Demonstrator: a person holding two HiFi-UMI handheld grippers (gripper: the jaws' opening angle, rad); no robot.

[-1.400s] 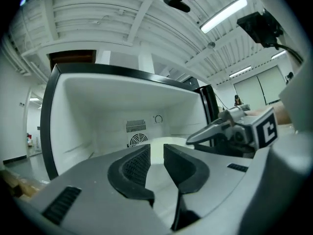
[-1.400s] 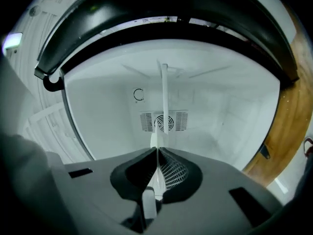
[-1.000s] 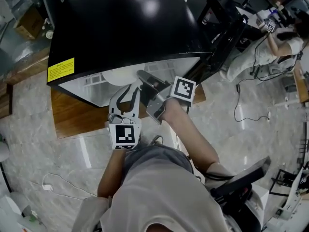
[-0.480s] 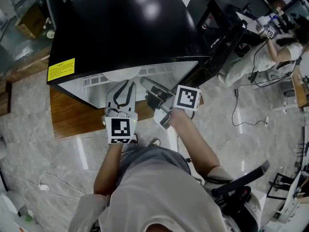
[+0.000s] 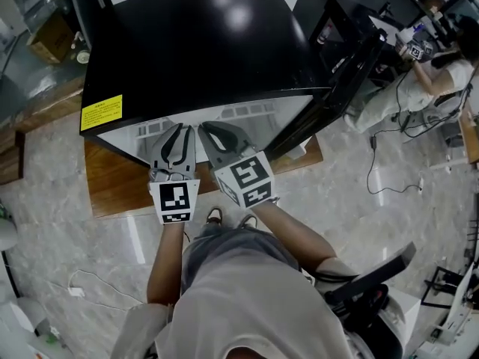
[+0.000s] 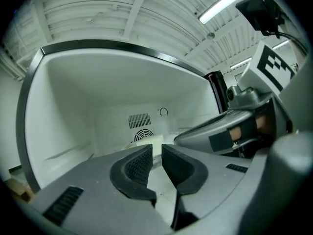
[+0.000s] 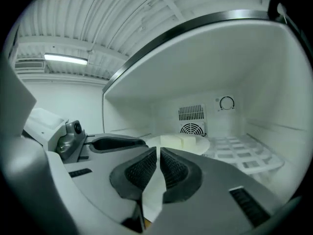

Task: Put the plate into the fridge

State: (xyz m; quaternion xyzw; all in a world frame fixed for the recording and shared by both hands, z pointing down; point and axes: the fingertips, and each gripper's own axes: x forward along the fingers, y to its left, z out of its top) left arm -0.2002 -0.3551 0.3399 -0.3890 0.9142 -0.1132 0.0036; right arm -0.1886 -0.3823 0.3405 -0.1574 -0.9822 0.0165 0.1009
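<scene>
The white plate lies on the fridge floor in front of the back fan grille, with pale blocks of food on it; a bit of the plate shows past the left jaws. My left gripper is at the fridge mouth; its jaws have just been closing, a narrow gap remains and nothing is between them. My right gripper lies close beside it, its jaws just closed to a hairline slit with nothing in them. Neither gripper touches the plate.
The black mini fridge stands on a wooden platform, its door swung open to the right. A white wire shelf covers the right part of the fridge floor. A person sits at the far right; cables lie on the floor.
My right gripper has rolled over and swung left to lie beside the left one. Both sit a little further left. The plate's edge at the fridge mouth no longer shows from the head view.
</scene>
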